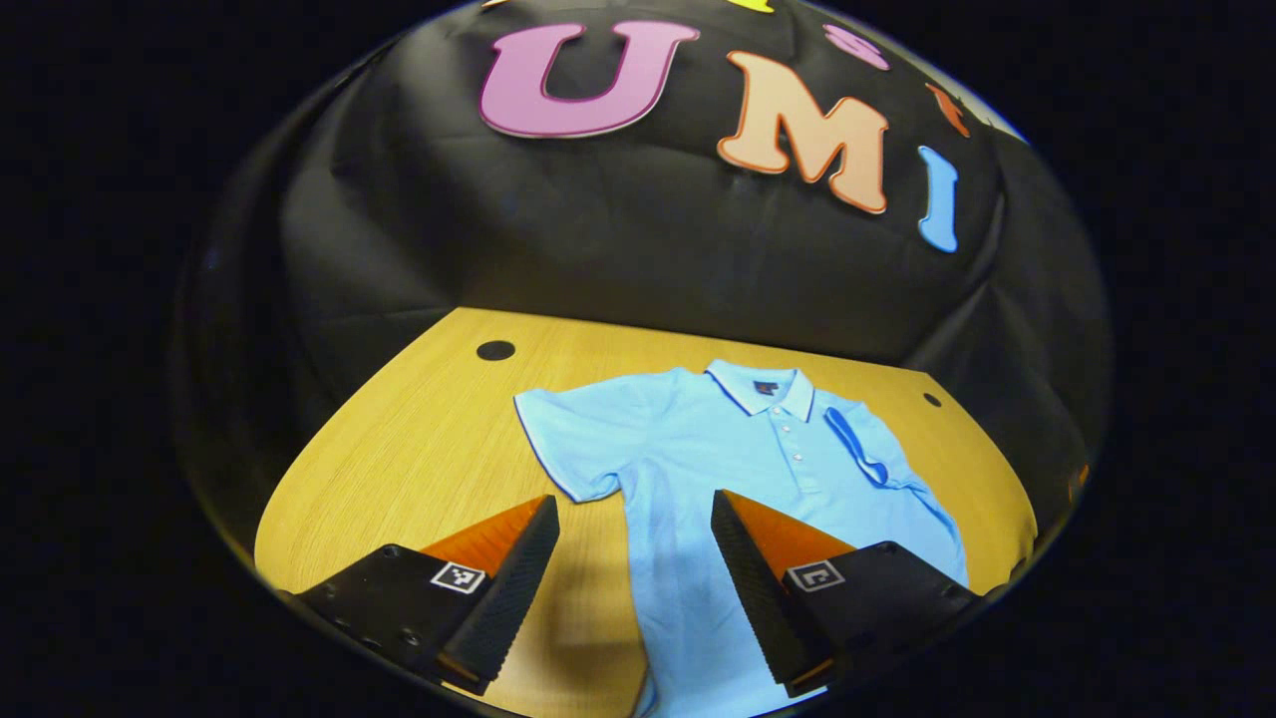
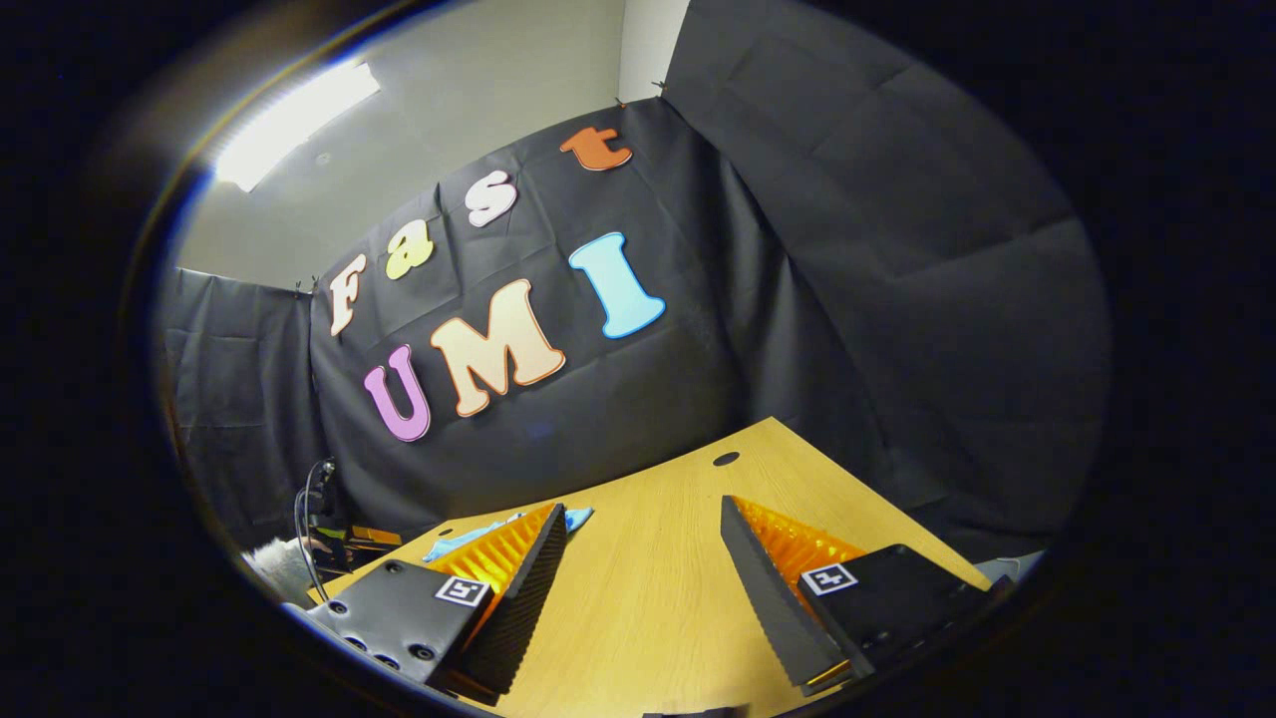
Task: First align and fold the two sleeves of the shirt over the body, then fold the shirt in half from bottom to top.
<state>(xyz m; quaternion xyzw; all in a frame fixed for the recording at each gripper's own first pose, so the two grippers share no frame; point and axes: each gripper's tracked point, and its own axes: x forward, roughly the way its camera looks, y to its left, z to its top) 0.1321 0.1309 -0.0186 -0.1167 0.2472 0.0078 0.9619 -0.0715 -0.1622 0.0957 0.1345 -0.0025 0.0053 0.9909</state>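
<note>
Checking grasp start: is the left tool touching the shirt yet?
Apart. In the left gripper view the left tool hangs open above the shirt, fingers spread with cloth and table visible between them, nothing pinched.

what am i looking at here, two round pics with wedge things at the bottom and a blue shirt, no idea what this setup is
These are two handheld claws, one in each of a person's hands, each with a fisheye camera riding on it. The wedges at the bottom of each picture are that claw's own two fingers.

The left gripper view looks along the left claw at a wooden table. A light blue polo shirt lies flat there, collar toward the far wall. One sleeve is spread out; the other sleeve already looks folded over the body.

The right gripper view looks along the right claw across bare tabletop, with a corner of the shirt at the left.

Both claws are open and hold nothing.
</note>
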